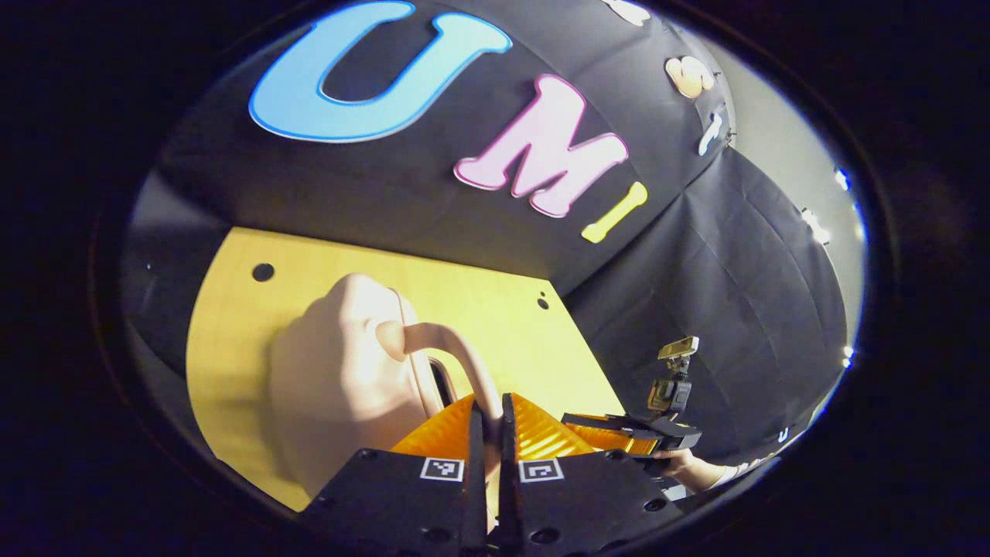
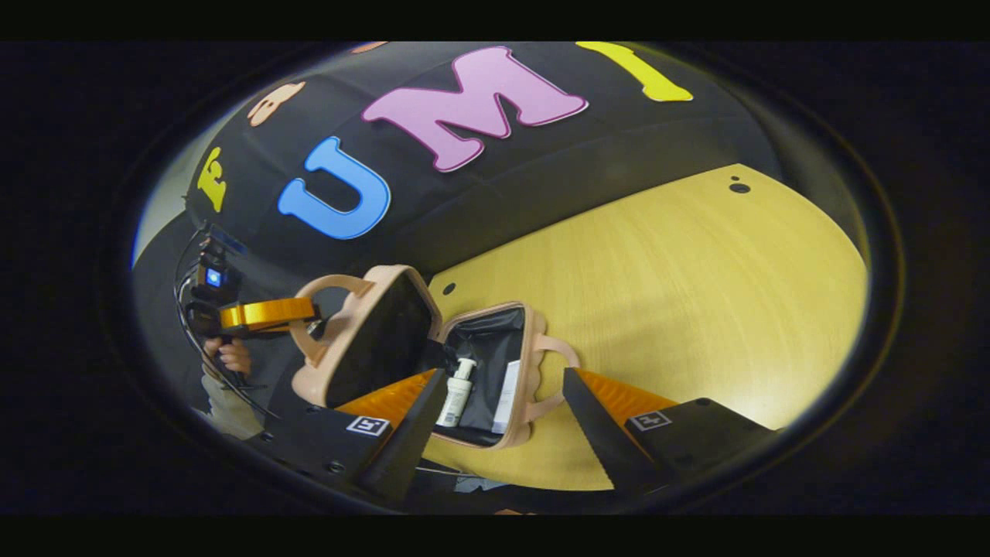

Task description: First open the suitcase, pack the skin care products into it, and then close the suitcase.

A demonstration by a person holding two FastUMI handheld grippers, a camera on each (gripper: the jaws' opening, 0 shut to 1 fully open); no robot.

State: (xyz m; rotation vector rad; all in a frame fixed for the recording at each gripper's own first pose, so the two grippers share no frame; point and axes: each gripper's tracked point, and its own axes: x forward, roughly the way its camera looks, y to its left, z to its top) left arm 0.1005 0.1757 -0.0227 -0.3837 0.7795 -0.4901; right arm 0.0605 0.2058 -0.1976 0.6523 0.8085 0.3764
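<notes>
Yellow wooden table (image 2: 696,309) with dark round holes (image 1: 263,272), black cloth wall (image 1: 387,186)

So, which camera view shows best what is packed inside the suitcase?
The right gripper view. There the suitcase lies open, and a white pump bottle and a flat white box lie in its dark lining. The left gripper view looks at the pink outer shell and handle from behind, so the contents are hidden.
</notes>
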